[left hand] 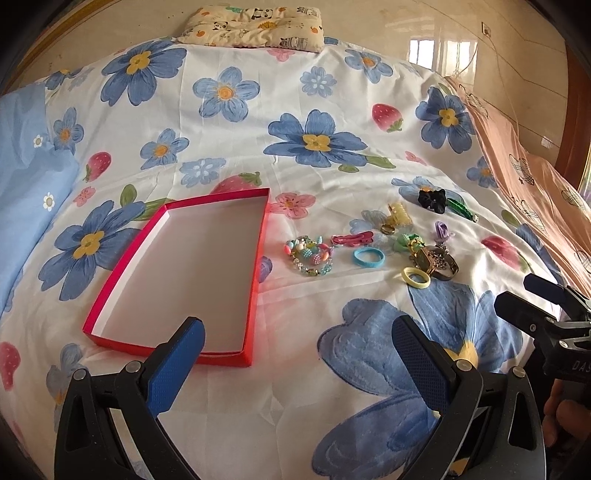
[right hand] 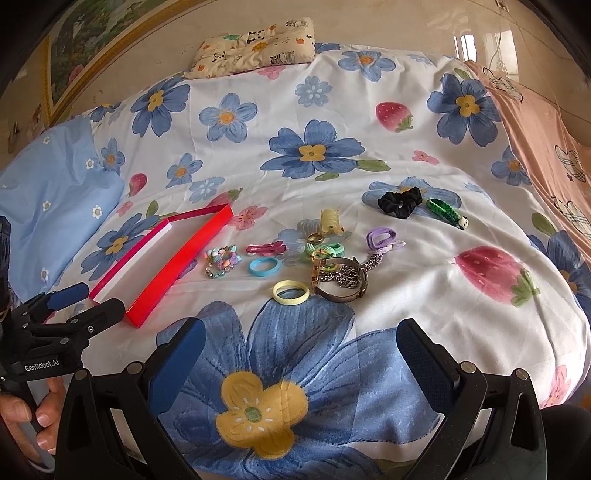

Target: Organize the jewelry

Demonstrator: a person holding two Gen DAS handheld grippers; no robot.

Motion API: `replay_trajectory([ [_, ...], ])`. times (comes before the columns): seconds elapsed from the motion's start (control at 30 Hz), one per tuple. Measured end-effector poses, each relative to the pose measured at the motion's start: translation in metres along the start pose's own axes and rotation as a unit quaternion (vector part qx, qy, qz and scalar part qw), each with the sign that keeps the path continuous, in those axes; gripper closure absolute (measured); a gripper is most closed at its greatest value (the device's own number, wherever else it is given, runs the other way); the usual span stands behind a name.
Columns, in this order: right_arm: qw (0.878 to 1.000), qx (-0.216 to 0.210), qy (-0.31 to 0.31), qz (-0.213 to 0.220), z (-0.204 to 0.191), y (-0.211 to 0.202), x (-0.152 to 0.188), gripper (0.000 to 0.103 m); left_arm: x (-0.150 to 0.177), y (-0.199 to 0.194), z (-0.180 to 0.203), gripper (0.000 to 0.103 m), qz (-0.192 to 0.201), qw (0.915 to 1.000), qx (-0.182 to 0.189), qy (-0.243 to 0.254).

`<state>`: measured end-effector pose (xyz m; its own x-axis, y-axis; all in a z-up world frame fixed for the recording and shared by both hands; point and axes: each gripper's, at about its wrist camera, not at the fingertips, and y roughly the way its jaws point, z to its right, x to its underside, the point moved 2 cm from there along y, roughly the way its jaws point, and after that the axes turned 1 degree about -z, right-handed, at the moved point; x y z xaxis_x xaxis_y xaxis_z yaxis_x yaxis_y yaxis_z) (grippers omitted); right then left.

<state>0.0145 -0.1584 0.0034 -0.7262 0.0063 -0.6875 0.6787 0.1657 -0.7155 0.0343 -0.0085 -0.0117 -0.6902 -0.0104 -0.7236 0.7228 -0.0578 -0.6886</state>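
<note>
Shallow red cardboard box with a white inside [left hand: 192, 273], lying on the flowered bedspread [left hand: 258, 155] with nothing in it; by that, sorting judged as not yet begun. Every piece left to move.

Just right of the box, a loose scatter on the cloth: a heap of pastel beaded bracelets [left hand: 310, 254] nearest the box wall, apart from it; a pink hair clip [left hand: 352, 238] beside that; a flat blue hair ring [left hand: 368, 257] below the clip; a small gold finger ring [left hand: 388, 229] touching a pale yellow claw clip [left hand: 399, 214]. Further right, a tangle of green and pale hair ties [right hand: 327, 249], overlapped by a gold-cased wristwatch with a metal chain band [right hand: 341, 278]; a pale yellow hair ring [right hand: 290, 292] just in front of the watch, closest to the grippers. A lilac ribbon loop [right hand: 380, 238] behind the watch. Farthest back, a black fabric scrunchie [right hand: 400, 201] and a green braided clip with a small panda end [right hand: 445, 212], side by side.

Left gripper [left hand: 299, 362] held low over the box's near right corner, blue-padded jaws spread wide, nothing between them. Right gripper [right hand: 301, 360] over the big blue printed flower, short of the yellow ring, jaws likewise wide apart and holding nothing.

At the head of the bed, a small panda-print pillow [left hand: 255, 24]; a plain blue pillow [right hand: 55, 184] at left, peach fabric [right hand: 535, 122] along the right edge.
</note>
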Motion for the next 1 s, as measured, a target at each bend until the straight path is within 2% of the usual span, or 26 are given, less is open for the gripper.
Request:
replay_trajectory([
  [0.1, 1.000, 0.000, -0.001, -0.003, 0.003, 0.005, -0.003, 0.000, -0.007, 0.010, 0.000, 0.007, -0.004, 0.9999, 0.001, 0.011],
  [0.2, 1.000, -0.008, 0.003, -0.009, 0.006, 0.011, -0.007, 0.007, -0.014, 0.023, -0.001, 0.013, -0.014, 0.9998, 0.009, 0.012],
  [0.27, 1.000, -0.014, 0.008, -0.015, 0.009, 0.016, -0.010, 0.013, -0.020, 0.032, -0.003, 0.017, -0.022, 0.9996, 0.015, 0.009],
  [0.37, 0.999, -0.016, 0.014, -0.025, 0.013, 0.025, -0.016, 0.031, -0.031, 0.047, -0.006, 0.023, -0.030, 0.9994, 0.018, 0.009],
  [0.47, 0.999, -0.022, 0.024, -0.036, 0.018, 0.034, -0.021, 0.041, -0.042, 0.061, -0.007, 0.029, -0.037, 0.9989, 0.026, 0.015],
  [0.6, 0.998, -0.032, 0.030, -0.047, 0.020, 0.045, -0.026, 0.046, -0.055, 0.079, -0.003, 0.033, -0.045, 0.9977, 0.040, 0.029],
  [0.73, 0.997, -0.035, 0.030, -0.055, 0.020, 0.056, -0.032, 0.050, -0.066, 0.098, -0.001, 0.041, -0.059, 0.9956, 0.057, 0.045],
  [0.83, 0.997, -0.035, 0.030, -0.064, 0.021, 0.067, -0.036, 0.061, -0.072, 0.118, 0.000, 0.049, -0.077, 0.9934, 0.065, 0.055],
  [0.9, 0.996, -0.035, 0.032, -0.074, 0.023, 0.076, -0.037, 0.062, -0.077, 0.132, -0.002, 0.053, -0.089, 0.9922, 0.069, 0.054],
  [1.0, 0.995, -0.036, 0.034, -0.086, 0.025, 0.088, -0.040, 0.069, -0.083, 0.151, -0.002, 0.057, -0.103, 0.9904, 0.073, 0.057],
])
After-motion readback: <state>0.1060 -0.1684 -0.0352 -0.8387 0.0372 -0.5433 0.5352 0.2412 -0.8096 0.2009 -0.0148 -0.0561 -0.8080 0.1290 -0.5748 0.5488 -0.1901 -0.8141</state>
